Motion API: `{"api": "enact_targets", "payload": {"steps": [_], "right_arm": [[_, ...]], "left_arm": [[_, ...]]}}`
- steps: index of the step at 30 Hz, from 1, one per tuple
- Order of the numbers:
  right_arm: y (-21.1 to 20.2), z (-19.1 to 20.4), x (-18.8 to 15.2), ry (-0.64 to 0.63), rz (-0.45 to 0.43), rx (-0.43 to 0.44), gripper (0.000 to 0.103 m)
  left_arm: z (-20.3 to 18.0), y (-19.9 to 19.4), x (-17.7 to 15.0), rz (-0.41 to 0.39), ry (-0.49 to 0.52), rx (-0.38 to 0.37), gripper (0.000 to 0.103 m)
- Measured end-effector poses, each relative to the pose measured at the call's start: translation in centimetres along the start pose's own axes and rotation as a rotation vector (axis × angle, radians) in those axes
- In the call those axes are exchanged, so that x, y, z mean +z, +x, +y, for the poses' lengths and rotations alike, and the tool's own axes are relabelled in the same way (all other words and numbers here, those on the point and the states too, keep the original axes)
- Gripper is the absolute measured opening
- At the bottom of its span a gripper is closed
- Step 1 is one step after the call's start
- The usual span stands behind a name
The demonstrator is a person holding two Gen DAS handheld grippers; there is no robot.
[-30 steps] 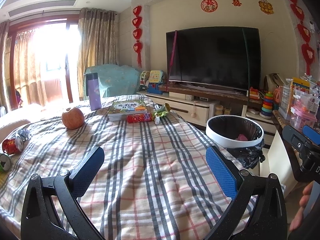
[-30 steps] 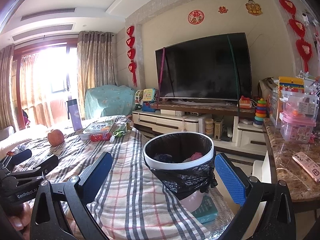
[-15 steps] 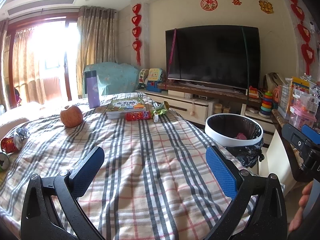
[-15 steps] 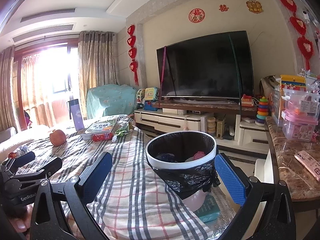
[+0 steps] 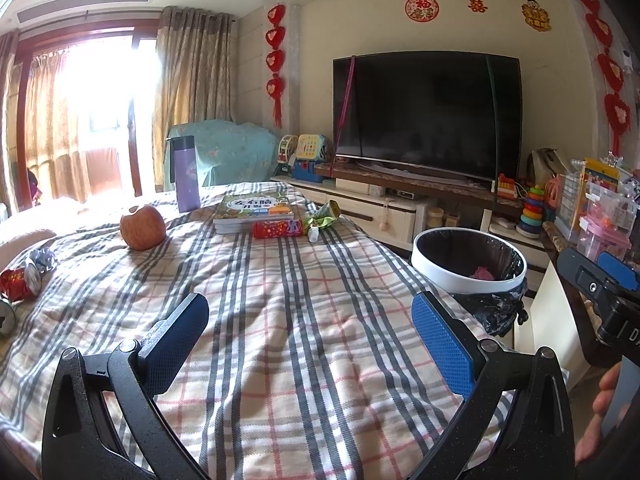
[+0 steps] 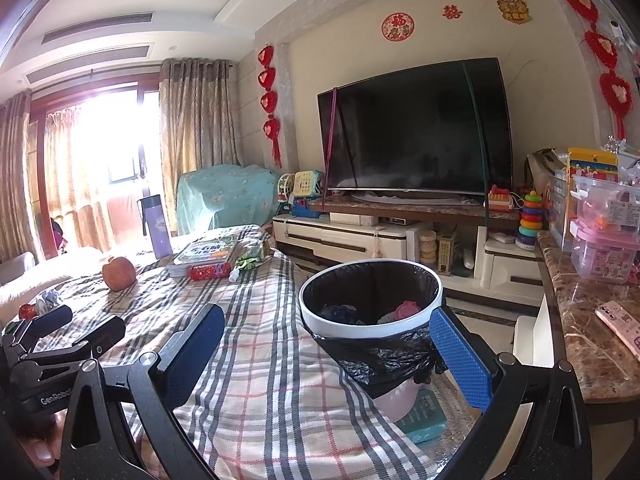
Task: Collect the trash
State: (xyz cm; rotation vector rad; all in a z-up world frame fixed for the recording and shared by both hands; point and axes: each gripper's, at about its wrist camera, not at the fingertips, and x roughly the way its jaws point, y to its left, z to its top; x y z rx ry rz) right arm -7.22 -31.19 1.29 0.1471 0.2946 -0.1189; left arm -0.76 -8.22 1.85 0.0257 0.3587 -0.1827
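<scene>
Red wrapper [image 5: 278,228] lies far beyond spread, empty left tongs [image 5: 310,334].

left tongs [image 5: 310,322] agape, plaid blanket [image 5: 320,340], bin [image 5: 468,260]

Each tool [image 5: 310,330] is showing speckled black arms with silver screws and textured blue pads [image 6: 460,350] (one frame marked "GenRobot").

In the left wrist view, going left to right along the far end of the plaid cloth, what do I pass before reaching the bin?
Apple → purple bottle → book stack → red snack pack → green wrapper → trash bin, standing off the table's right edge.
</scene>
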Motion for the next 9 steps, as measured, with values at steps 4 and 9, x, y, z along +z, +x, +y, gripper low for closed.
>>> {"api": "enact_targets", "payload": {"steps": [4,9], "right_arm": [[0.41,0.28,-0.04,-0.006,0.012,0.005,0.103],[1.12,0.59,0.04,-0.006,0.03,0.015,0.103]], "left_arm": [[0.35,0.0,0.03,0.003,-0.011,-0.004,0.103],[0.7,0.43,-0.01,0.019,-0.019,-0.015,0.103]]}}
